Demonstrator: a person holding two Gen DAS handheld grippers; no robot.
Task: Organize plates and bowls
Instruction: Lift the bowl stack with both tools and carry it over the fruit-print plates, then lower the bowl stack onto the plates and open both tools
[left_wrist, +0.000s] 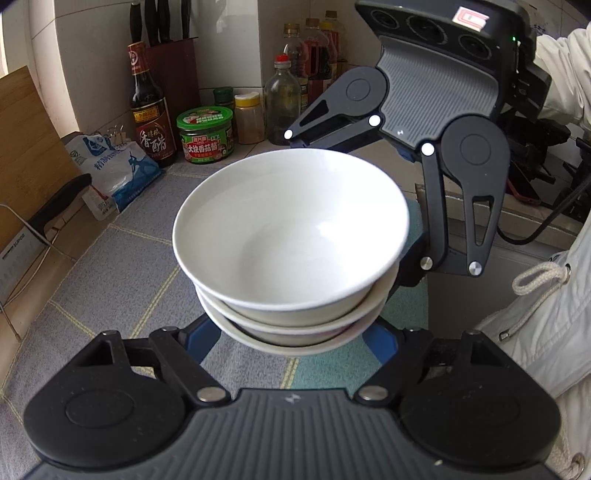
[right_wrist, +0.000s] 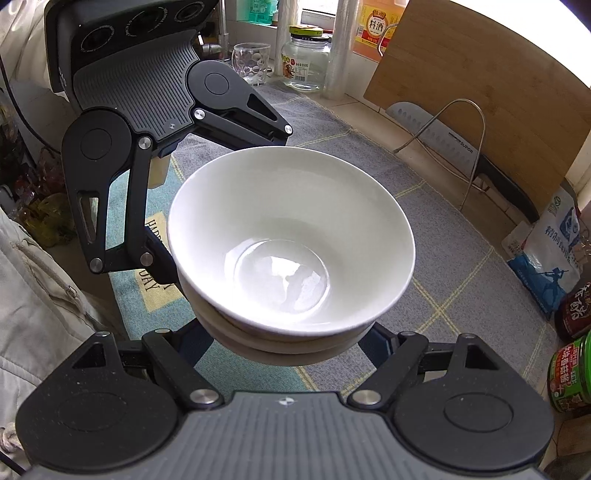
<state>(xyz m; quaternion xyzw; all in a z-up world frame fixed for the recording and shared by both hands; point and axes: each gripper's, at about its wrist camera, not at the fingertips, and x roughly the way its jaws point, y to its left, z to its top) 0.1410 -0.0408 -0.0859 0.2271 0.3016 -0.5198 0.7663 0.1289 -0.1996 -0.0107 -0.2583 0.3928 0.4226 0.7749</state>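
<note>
Both grippers' fingers (left_wrist: 201, 338) flank upright stacked bowls (left_wrist: 291, 229), mouths up.

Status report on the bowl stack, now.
Left tool and right tool both bracket the bowl stack from opposite sides. Three nested. Grip contact hidden. Plaid mat below.

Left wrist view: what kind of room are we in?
Most likely a home kitchen counter. Signs: a dark glass vinegar bottle and a green-lidded sauce jar against the tiled wall, a dark red knife block in the corner, and a stack of white ceramic bowls over a grey checked cloth mat.
</note>
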